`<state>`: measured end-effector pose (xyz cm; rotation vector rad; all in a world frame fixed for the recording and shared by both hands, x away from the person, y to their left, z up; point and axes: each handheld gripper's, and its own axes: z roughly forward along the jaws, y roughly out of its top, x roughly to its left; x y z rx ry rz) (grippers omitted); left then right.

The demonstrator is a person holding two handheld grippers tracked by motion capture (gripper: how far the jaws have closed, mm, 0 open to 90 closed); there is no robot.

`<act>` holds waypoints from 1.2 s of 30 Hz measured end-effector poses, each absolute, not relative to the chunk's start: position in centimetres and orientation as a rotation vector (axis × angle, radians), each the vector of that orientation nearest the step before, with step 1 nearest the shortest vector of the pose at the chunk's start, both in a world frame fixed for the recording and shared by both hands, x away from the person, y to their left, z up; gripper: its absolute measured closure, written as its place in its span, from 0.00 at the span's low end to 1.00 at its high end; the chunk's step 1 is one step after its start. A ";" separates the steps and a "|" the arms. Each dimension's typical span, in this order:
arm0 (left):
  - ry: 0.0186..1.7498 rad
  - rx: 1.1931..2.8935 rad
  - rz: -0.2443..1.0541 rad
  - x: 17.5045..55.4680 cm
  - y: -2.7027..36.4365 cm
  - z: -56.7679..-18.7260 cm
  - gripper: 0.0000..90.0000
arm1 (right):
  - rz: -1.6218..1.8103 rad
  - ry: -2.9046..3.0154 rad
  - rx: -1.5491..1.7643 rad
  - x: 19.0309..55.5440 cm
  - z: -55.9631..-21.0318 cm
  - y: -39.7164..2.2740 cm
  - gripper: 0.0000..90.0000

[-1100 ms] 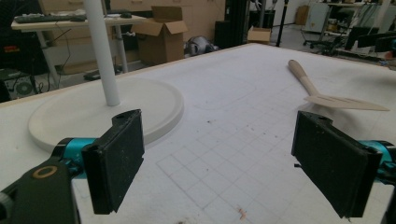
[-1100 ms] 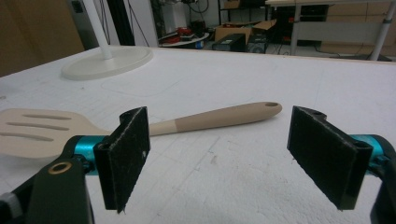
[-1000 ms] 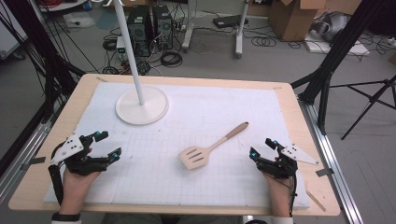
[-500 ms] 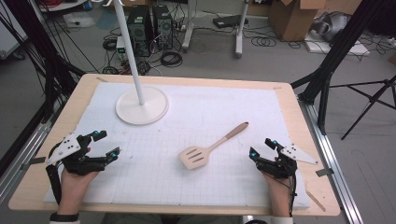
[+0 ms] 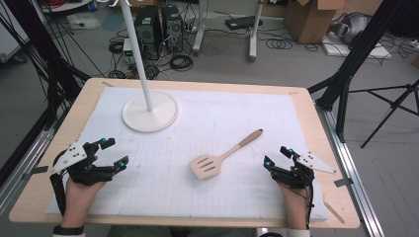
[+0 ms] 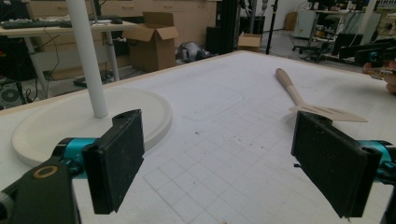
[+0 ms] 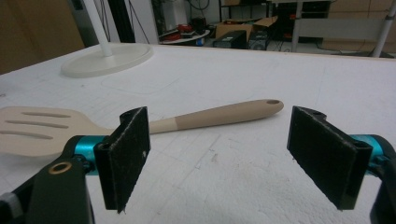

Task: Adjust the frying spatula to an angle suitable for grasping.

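Both claws wide open, empty: left claw (image 5: 111, 153) well off, right claw (image 5: 277, 156) near the spatula (image 5: 225, 155), lying flat mid-table (image 5: 316, 133). Risk: thin handle skids away if pads pinch off-centre.

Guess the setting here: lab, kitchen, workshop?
Most likely a lab or data-collection rig, not a kitchen. The table sits among black tripod legs, with computer towers and loose cables on the floor and cardboard boxes behind. A spatula lies on a gridded mat.
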<state>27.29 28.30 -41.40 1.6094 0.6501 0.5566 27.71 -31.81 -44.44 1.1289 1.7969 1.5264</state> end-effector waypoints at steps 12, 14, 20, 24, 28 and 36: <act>0.605 1.639 0.497 28.2 25.5 -39.5 0.20 | 1.528 1.795 1.127 27.8 -44.5 -31.8 0.23; 0.596 1.646 0.490 28.4 24.9 -39.2 0.20 | 1.526 1.799 1.128 27.8 -44.5 -31.8 0.23; 0.571 1.671 0.454 29.4 22.4 -38.6 0.20 | 1.521 1.800 1.128 27.8 -44.5 -31.8 0.23; 0.564 1.684 0.431 30.1 21.2 -38.3 0.20 | 1.526 1.798 1.130 27.8 -44.5 -31.8 0.23; 0.556 1.690 0.413 30.5 20.3 -38.0 0.20 | 1.526 1.802 1.135 27.8 -44.5 -31.8 0.23; 0.536 1.721 0.391 31.6 17.4 -36.8 0.20 | 1.527 1.803 1.134 27.8 -44.5 -31.8 0.23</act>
